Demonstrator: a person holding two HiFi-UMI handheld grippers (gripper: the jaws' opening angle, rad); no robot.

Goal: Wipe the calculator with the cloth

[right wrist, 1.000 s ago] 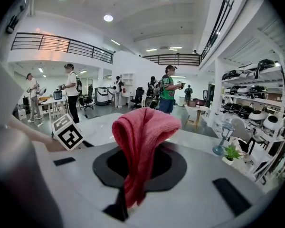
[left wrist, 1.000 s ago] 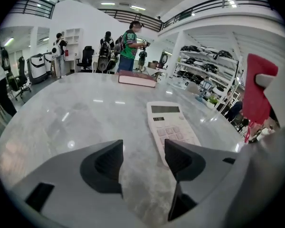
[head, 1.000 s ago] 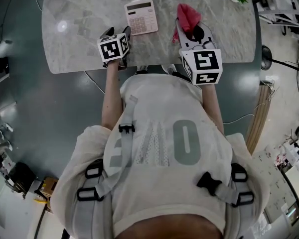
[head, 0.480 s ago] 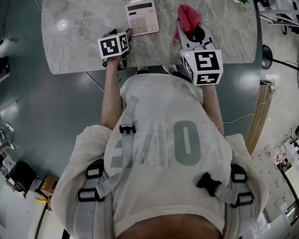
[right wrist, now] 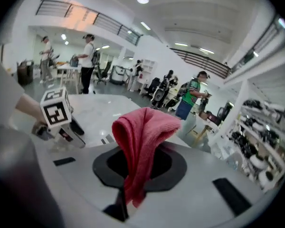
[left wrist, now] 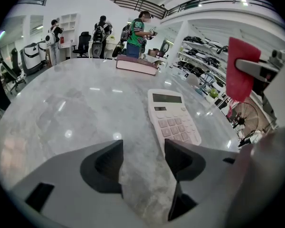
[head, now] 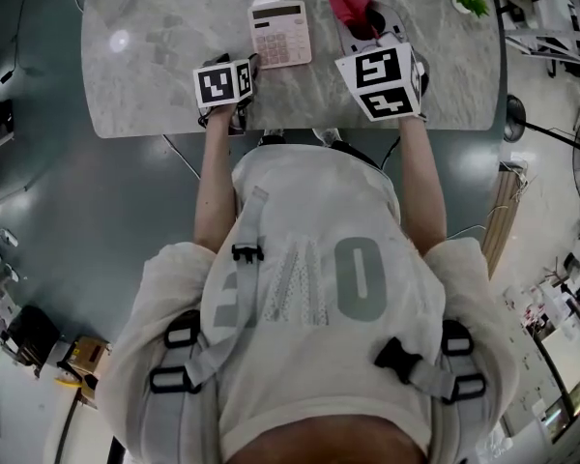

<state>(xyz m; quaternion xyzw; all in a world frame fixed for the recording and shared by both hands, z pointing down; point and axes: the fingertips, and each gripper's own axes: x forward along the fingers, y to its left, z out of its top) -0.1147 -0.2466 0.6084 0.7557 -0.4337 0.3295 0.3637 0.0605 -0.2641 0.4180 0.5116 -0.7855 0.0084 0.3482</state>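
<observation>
Holding pink cloth (right wrist: 140, 141) clamped in R gripper (right wrist: 138, 167), apart from calculator (head: 280, 33). Resting L gripper (left wrist: 143, 156) spread & empty beside it. Not yet wiping; whole wipe left.

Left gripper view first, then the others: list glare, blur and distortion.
Left gripper view: fisheye bending, black corners, lamp glints on the table, calculator sharp. Right gripper view: same bending, cloth sharp, left edge blurred. Head view: a glare spot on the table.
</observation>
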